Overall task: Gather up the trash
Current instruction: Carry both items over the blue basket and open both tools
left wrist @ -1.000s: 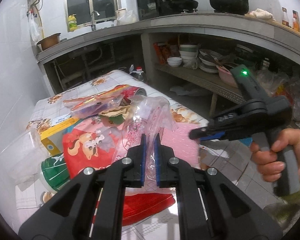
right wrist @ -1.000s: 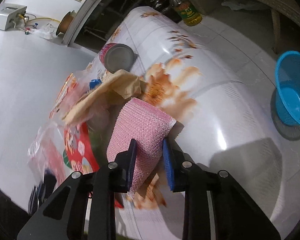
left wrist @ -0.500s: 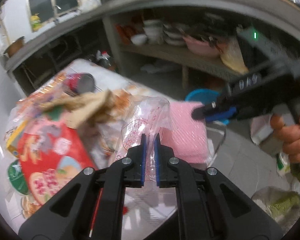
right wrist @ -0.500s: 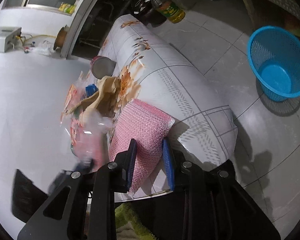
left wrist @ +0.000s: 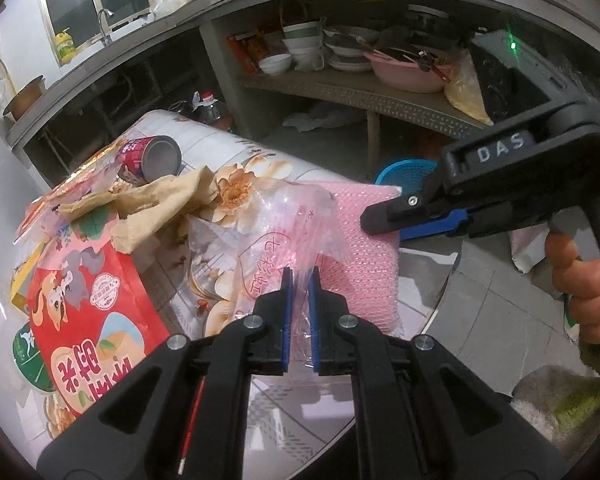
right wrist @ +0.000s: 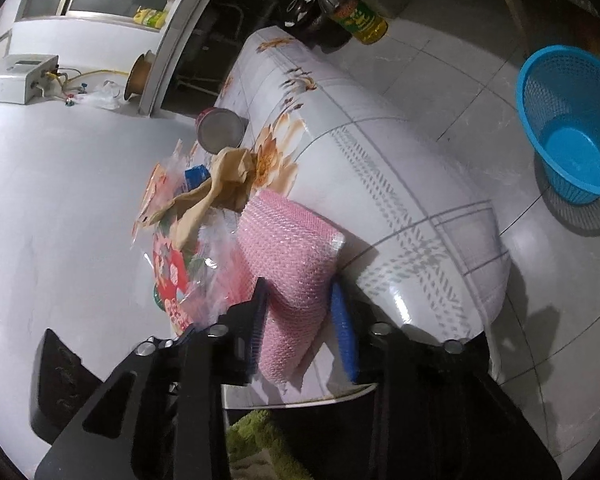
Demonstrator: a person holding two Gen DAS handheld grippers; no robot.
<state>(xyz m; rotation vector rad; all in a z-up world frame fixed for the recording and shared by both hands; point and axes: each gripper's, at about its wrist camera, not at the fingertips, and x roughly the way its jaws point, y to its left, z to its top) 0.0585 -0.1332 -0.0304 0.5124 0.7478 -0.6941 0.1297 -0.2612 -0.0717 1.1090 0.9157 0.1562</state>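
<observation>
My left gripper [left wrist: 299, 276] is shut on a clear plastic bag with red print [left wrist: 268, 236], held just above the table. My right gripper [right wrist: 300, 300] is shut on a pink bubble-wrap sheet [right wrist: 288, 248]; that sheet also shows in the left wrist view [left wrist: 364, 248], with the right gripper [left wrist: 384, 220] at its far edge. On the flowered table [right wrist: 380, 168] lie a red snack bag [left wrist: 88, 312], crumpled brown paper [left wrist: 160, 204] and a tin can on its side [left wrist: 150, 158].
A blue mesh basket [right wrist: 572, 120] stands on the tiled floor to the right of the table. Oil bottles [right wrist: 356, 12] stand on the floor behind the table. A low shelf with bowls and a pink basin [left wrist: 404, 74] runs along the back.
Both grippers have pulled back toward the table's near edge with their loads. The blue basket has come into view. The right gripper's fingers stand a little wider on the pink sheet.
</observation>
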